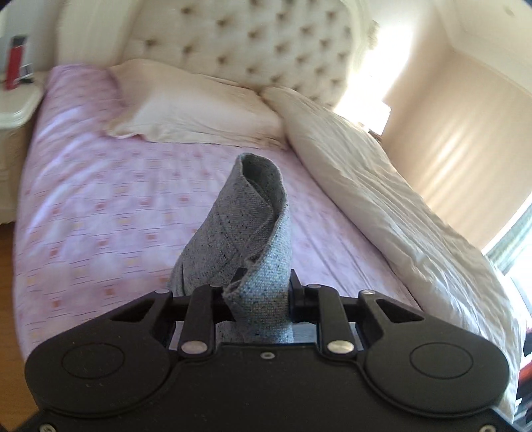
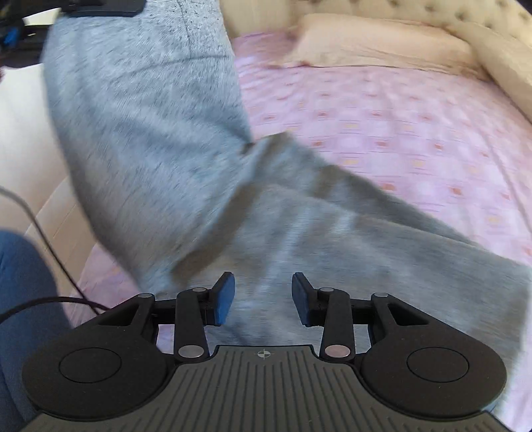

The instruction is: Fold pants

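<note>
Grey speckled pants (image 2: 186, 139) hang and drape over a bed with a pink patterned sheet (image 2: 382, 109). In the left wrist view my left gripper (image 1: 259, 292) is shut on a folded hem of the pants (image 1: 246, 226), which curls up above the jaws. In the right wrist view the pants hang from the top left, where the left gripper (image 2: 103, 8) holds them, and one leg spreads right across the sheet. My right gripper (image 2: 262, 295) is open and empty just above the grey fabric, blue pads (image 2: 222, 299) apart.
Cream pillows (image 1: 199, 103) and a tufted headboard (image 1: 259, 43) lie at the far end. A rolled cream duvet (image 1: 382, 186) runs along the right side. A nightstand (image 1: 16, 99) with a red bottle (image 1: 15, 61) stands left. A black cable (image 2: 50, 252) hangs near my right gripper.
</note>
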Available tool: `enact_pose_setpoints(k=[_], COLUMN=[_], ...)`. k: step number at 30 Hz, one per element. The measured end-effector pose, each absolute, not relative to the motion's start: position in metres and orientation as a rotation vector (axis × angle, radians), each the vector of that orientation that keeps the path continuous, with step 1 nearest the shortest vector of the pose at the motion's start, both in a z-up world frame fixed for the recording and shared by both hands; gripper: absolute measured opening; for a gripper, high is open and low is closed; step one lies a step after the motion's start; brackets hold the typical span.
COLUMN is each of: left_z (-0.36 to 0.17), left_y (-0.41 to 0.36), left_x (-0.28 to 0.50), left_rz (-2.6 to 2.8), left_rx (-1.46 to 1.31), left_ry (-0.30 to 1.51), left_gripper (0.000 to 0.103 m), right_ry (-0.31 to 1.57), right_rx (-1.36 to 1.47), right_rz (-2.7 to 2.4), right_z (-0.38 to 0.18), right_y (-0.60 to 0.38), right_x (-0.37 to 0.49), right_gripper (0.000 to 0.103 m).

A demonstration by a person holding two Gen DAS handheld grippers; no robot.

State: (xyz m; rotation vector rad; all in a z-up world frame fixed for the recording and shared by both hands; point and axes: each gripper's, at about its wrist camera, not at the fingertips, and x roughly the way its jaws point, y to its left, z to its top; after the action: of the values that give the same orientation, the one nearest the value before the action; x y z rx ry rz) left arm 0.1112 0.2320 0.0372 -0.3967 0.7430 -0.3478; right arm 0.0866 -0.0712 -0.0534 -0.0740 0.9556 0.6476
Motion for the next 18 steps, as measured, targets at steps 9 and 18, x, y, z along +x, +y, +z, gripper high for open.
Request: enact_pose_setpoints(k=[9, 18], left_z=[-0.016, 0.026], left_y=[0.103, 0.076], left_x=[0.145, 0.143], left_rz=[-0.485, -0.577], left_rx=[-0.286, -0.358], left_ry=[0.948, 0.904], left_gripper=[0.037, 0.042], right_ry=[1.068, 0.885], right_rx=[-0.043, 0.146], right_rz=[0.252, 0.101], right_z=[-0.061, -0.027], right_y=[-0.145, -0.206], right_x=[0.111, 0.107], right_gripper=[0.037, 0.038])
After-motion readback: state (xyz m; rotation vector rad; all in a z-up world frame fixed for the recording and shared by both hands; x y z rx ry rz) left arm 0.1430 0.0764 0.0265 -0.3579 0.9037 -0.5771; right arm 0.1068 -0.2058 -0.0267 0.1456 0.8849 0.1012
